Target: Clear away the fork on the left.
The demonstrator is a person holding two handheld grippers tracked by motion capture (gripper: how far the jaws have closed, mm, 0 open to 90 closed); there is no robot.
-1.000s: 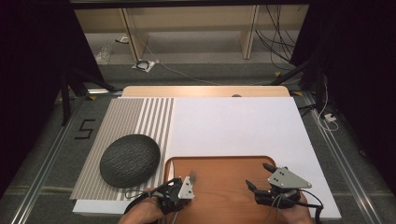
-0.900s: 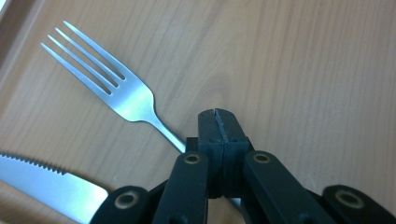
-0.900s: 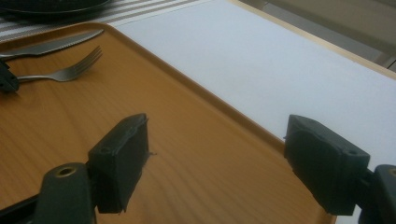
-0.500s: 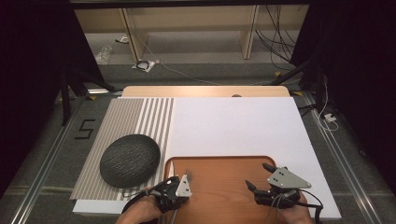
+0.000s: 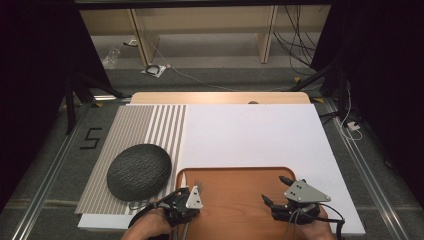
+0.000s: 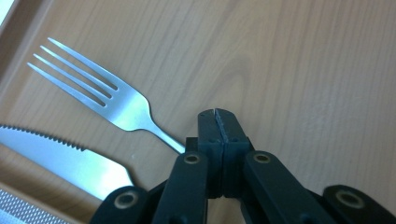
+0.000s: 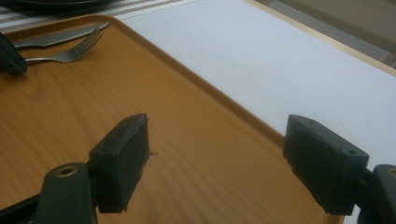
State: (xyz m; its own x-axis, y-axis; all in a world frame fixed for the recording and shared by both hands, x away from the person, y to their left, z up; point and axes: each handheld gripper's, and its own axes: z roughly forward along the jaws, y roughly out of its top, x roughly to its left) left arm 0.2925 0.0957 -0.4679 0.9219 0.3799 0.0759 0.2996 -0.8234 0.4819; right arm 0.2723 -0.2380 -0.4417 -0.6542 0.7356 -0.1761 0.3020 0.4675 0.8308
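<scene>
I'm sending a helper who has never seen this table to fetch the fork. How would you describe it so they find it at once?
Look at the wooden tray at the near edge of the table. In its left corner, by the left gripper, lie two pieces of cutlery side by side. The fork is the one with four tines, lying on the inner side of the knife, which has a serrated blade.

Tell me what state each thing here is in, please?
Left gripper: jaws shut on the fork's handle.
Right gripper: jaws open, holding nothing, over the tray.
Fork: lying flat on the tray, tines up.
Knife: lying flat beside the fork, untouched.
Wooden tray: flat on the table.
Dark round plate: resting on the striped mat, nothing on it.
</scene>
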